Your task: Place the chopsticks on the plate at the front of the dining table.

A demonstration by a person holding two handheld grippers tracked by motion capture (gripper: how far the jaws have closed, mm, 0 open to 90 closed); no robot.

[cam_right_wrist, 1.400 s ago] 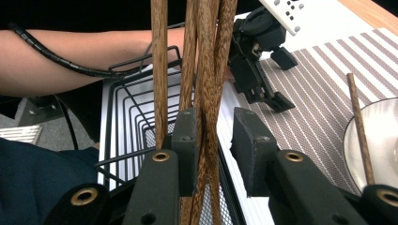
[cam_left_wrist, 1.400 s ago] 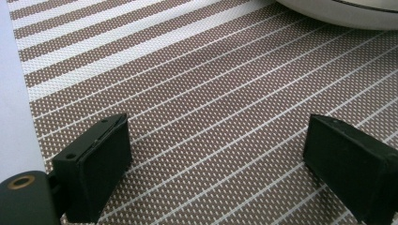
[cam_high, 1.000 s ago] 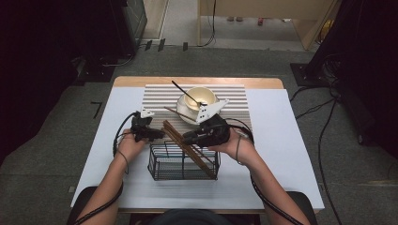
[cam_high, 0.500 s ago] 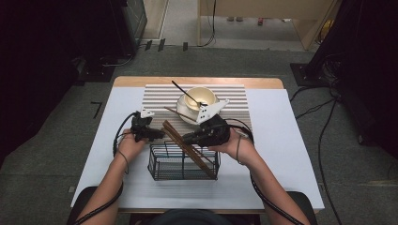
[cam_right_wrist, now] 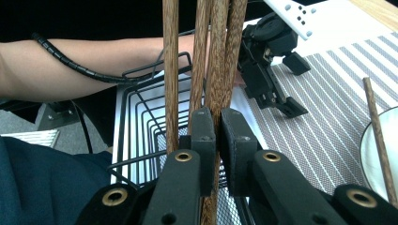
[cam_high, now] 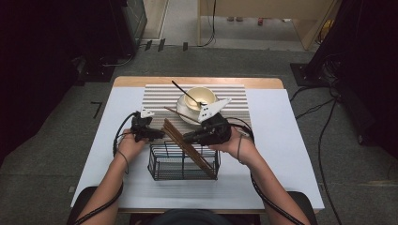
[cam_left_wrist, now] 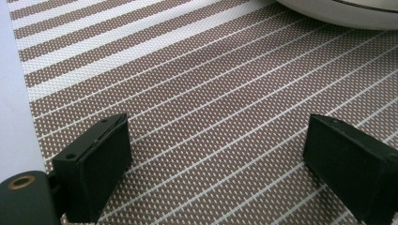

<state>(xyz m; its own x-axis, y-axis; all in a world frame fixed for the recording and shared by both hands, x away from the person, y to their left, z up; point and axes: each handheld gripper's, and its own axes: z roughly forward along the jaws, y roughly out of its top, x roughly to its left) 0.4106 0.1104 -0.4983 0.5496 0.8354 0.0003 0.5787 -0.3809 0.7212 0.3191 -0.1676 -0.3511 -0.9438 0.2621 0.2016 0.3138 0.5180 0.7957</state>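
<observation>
A: From the high view, the right gripper (cam_high: 187,137) sits over the wire basket (cam_high: 184,162) at the tabletop's (cam_high: 281,140) near middle, with the wooden chopsticks (cam_high: 187,146) slanting out of the basket.

B: And the left gripper (cam_high: 157,135) hovers just left of them, above the striped mat (cam_high: 234,93).

A: In the left gripper view, its jaws stand wide apart, nothing between them, just mat below.

B: Right gripper view now: jaws have just been closing, clamped tight on one chopstick, others alongside. The bowl (cam_right_wrist: 380,150) sits at the right.

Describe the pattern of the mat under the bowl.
Brown and white stripes on the placemat, clearest in the left gripper view.
</observation>
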